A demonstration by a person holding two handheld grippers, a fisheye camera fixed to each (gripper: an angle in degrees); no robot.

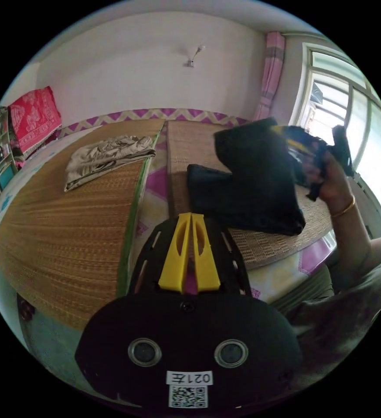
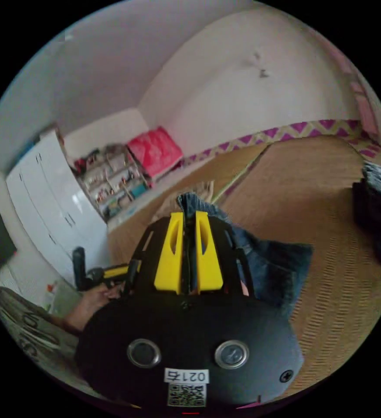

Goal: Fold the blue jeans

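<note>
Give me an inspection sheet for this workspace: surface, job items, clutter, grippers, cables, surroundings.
Surface: woven mats over a patterned sheet.
Job items: jeans lifted at one end, the rest lying on the mat.
Clutter: folded beige garment on the far mat; dark cloth at the edge of the right gripper view.
Grippers: left gripper shut, holding nothing; right gripper shut on jeans.
Cables: nothing seen.
Surroundings: window, pink curtain, red cloth, shelves, white cabinet.
</note>
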